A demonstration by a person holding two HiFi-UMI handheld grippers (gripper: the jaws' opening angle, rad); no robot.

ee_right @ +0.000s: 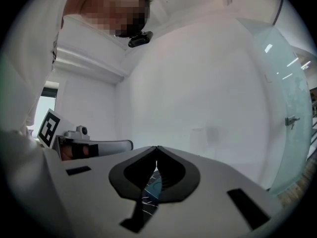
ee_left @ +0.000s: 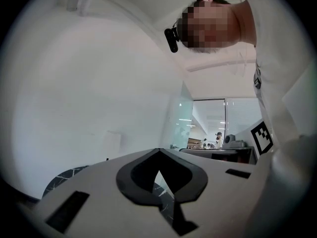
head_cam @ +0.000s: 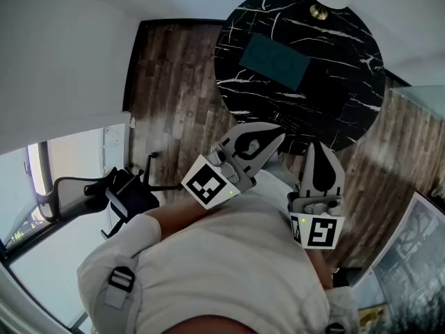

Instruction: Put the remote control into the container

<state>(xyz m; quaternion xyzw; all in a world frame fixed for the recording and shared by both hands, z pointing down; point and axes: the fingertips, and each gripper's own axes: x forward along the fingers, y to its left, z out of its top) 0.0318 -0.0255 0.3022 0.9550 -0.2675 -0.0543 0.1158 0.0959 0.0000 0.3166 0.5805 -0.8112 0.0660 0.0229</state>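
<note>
In the head view a round black marble table (head_cam: 334,82) carries a flat teal container (head_cam: 274,61) near its middle. A dark remote control (head_cam: 288,122) lies at the table's near edge, hard to make out against the marble. My left gripper (head_cam: 281,135) is held close to my chest with its tip just short of the remote; its jaws (ee_left: 158,150) meet and hold nothing. My right gripper (head_cam: 318,145) points at the near table edge, right of the remote, also shut and empty (ee_right: 157,147). Both gripper views tilt up at the white wall.
A brass knob-like object (head_cam: 318,10) sits at the table's far side. A black office chair (head_cam: 104,190) stands on the wood floor (head_cam: 174,82) to my left. Glass partitions (ee_right: 292,108) line the room's side, and a framed picture (head_cam: 417,256) leans at lower right.
</note>
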